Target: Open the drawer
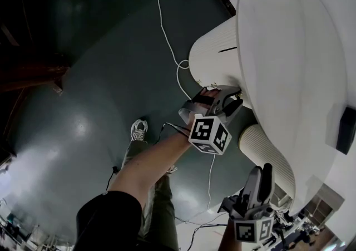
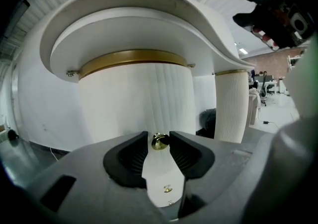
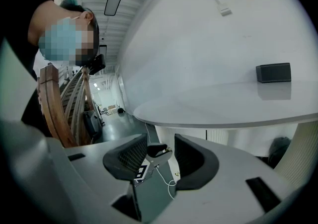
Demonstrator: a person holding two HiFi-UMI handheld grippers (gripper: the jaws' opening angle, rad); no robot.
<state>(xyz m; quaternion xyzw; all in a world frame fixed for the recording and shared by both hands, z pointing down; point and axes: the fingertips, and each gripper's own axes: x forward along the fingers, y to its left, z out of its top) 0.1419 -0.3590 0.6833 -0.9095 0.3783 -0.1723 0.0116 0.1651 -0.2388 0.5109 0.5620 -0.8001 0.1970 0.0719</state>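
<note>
Holding our left gripper (image 1: 232,98) at the ribbed white drawer (image 2: 134,106), we note its jaws closed on the small brass knob (image 2: 159,141), pads touching both sides. The drawer sits under the white table (image 1: 289,49), below a gold band (image 2: 133,59). Our right gripper (image 3: 160,144) stands apart, jaws spread, nothing held.
</note>
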